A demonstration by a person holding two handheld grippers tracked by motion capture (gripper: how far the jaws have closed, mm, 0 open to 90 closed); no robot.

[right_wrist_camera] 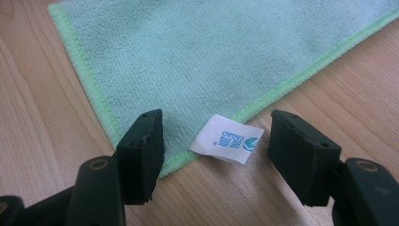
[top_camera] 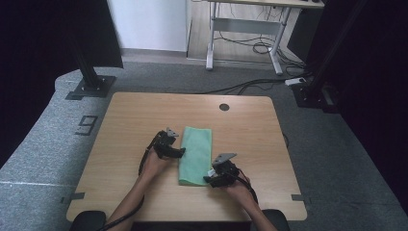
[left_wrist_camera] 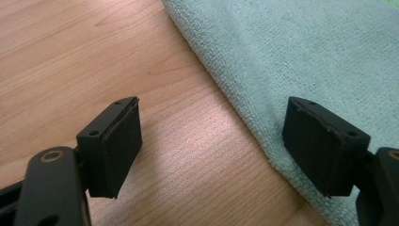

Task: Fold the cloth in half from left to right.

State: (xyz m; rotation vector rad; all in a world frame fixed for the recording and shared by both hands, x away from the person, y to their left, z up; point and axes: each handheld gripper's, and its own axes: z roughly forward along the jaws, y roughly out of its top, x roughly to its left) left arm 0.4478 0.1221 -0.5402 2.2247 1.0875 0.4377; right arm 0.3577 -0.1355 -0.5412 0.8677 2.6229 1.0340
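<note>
Nearest the bottom of the high view we see two forearms coming in, each hand holding one black two-jaw gripper, so two grippers in all. The right gripper (top_camera: 210, 178) sits lower centre-right of that frame, at the near right corner of the one folded light-green microfibre cloth (top_camera: 196, 154). In the right gripper view its jaws stand well apart and hold nothing; between them, at lower centre of that frame, lies the cloth's near corner with its stitched bright-green hem and one small white label with blue print (right_wrist_camera: 226, 144). The label rests on the wood, just off the hem, and neither pad touches it that we can see.

A little farther up and to the left of centre, the left gripper (top_camera: 181, 152) is at the cloth's left long edge. In the left gripper view its jaws are also wide and empty: one pad is over bare wood at lower left, the other over the cloth's edge at lower right; we cannot tell whether that pad touches the cloth.

The cloth lies flat at the middle of the one light wooden table (top_camera: 125, 120), a narrow rectangle whose long axis runs from bottom to top of the frame, tilted slightly right at the far end
</note>
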